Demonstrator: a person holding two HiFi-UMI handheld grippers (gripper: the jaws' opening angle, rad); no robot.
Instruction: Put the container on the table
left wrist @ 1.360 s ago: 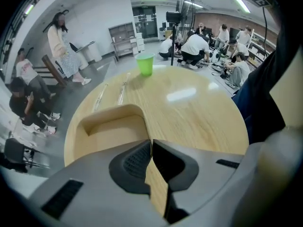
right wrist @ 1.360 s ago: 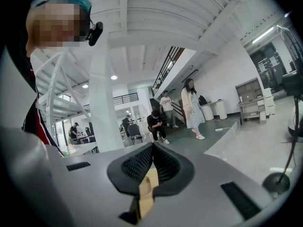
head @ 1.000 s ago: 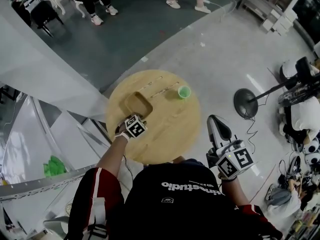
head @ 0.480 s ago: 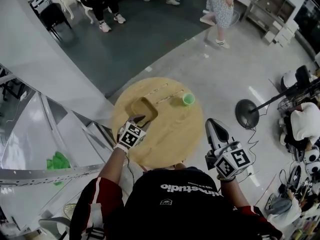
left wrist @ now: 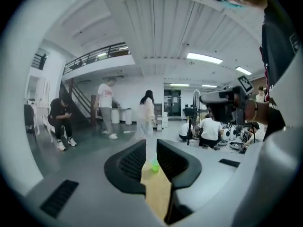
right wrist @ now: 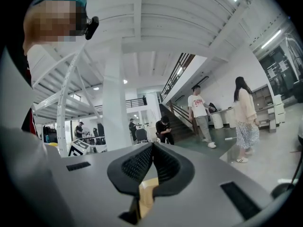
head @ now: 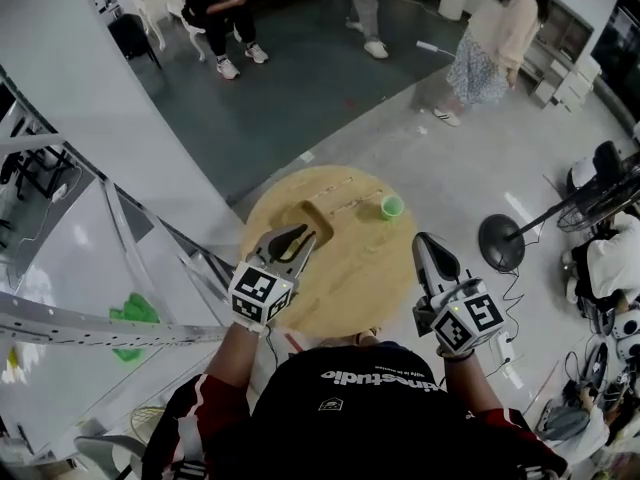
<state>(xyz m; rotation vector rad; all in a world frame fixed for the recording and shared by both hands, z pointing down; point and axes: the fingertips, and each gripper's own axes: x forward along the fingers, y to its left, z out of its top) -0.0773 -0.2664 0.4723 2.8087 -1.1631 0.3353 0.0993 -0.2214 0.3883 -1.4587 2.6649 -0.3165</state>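
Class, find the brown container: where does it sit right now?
In the head view, the brown container rests on the round wooden table, on its left half toward the far edge, with the green cup to its right, apart from it.

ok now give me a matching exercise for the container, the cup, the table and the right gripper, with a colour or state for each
Things:
1. container
2. cup
3. table
4. right gripper

Colour or state:
a. green
b. round, pale wood
c. jaws together, nothing held
d. brown, lying on the table top

Pairs: 1-d, 2-a, 3-b, 4-c
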